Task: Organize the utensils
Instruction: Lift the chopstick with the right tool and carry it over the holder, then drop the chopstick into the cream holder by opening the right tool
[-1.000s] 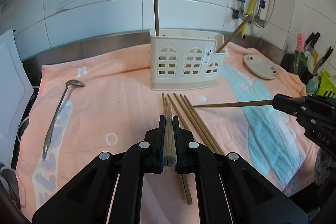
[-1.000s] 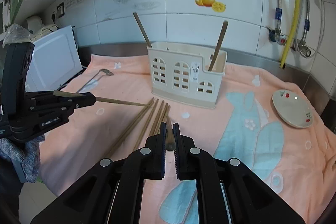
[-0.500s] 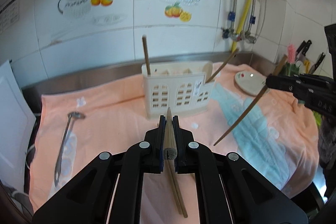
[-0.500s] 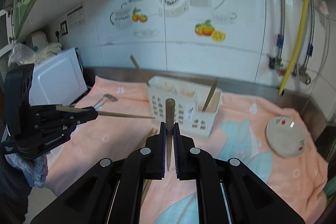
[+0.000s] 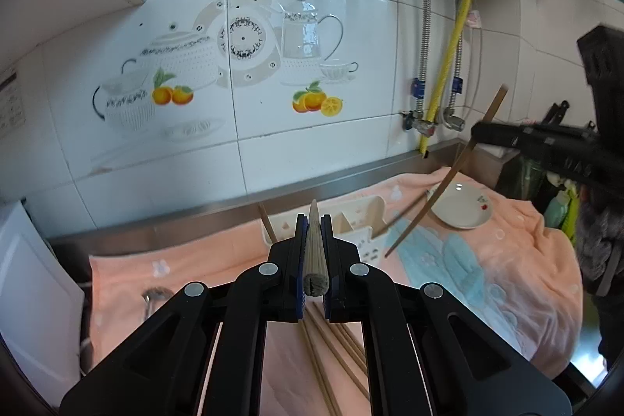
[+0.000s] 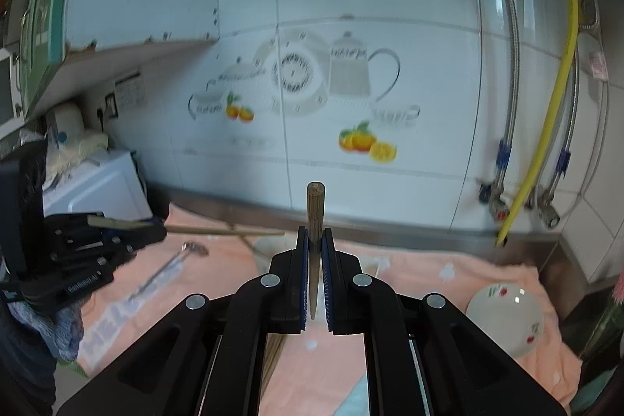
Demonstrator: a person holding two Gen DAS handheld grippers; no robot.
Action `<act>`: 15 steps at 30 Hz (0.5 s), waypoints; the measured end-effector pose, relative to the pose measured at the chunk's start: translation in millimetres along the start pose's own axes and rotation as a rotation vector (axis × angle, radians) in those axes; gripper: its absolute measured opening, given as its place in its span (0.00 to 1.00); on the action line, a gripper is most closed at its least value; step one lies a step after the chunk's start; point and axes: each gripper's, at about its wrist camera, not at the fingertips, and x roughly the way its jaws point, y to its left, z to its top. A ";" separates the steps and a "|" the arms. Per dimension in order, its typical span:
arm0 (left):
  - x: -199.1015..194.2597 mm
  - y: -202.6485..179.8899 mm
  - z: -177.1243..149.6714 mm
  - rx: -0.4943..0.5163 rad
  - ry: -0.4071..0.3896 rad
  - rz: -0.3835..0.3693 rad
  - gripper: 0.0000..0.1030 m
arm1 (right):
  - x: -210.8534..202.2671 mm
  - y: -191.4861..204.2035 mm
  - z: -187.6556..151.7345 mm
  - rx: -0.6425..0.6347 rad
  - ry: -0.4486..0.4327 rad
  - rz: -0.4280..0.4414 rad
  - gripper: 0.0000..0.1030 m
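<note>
My left claw (image 5: 313,252) is clamped on one wooden chopstick (image 5: 313,244), thick butt end toward the camera, thin tip pointing out over the cream utensil holder (image 5: 360,221). My right claw (image 6: 313,271) is clamped on a second chopstick (image 6: 315,209), thick end up and pointed tip down between the pads. In the left wrist view that right-held stick hangs slanted, its tip above the orange towel (image 5: 526,260) just right of the holder, not inside it.

Done so far, judging by how things lie: two chopsticks already stand in the holder, one leaning at its left end (image 5: 266,217), one leaning out of the right end (image 5: 405,211). Two more are up off the towel, one per claw.

Left to do: both held sticks need dropping into the holder. A bundle of loose chopsticks (image 5: 335,349) lies on the towel under my left claw, at least four, the exact count hidden by the claw body. The metal ladle (image 6: 167,275) lies on the towel on the left side, untouched. The small plate (image 6: 505,318) sits on the right of the towel; whether it counts for the task I cannot tell.

Call it less than half done. The holder's compartments are mostly hidden behind my claws, so I cannot say which slot suits either stick.
</note>
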 end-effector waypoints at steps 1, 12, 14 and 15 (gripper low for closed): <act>5.6 1.3 4.8 0.008 0.012 0.011 0.05 | 1.1 -3.1 7.5 0.001 -0.014 -0.013 0.06; 68.0 16.3 12.9 0.006 0.179 0.014 0.05 | 45.7 -36.0 28.1 0.030 -0.011 -0.106 0.06; 74.4 17.8 11.9 0.000 0.195 0.013 0.05 | 58.2 -40.0 20.0 0.042 0.017 -0.104 0.06; 77.6 18.4 11.6 -0.002 0.203 0.009 0.05 | 63.1 -41.3 16.5 0.042 0.028 -0.106 0.06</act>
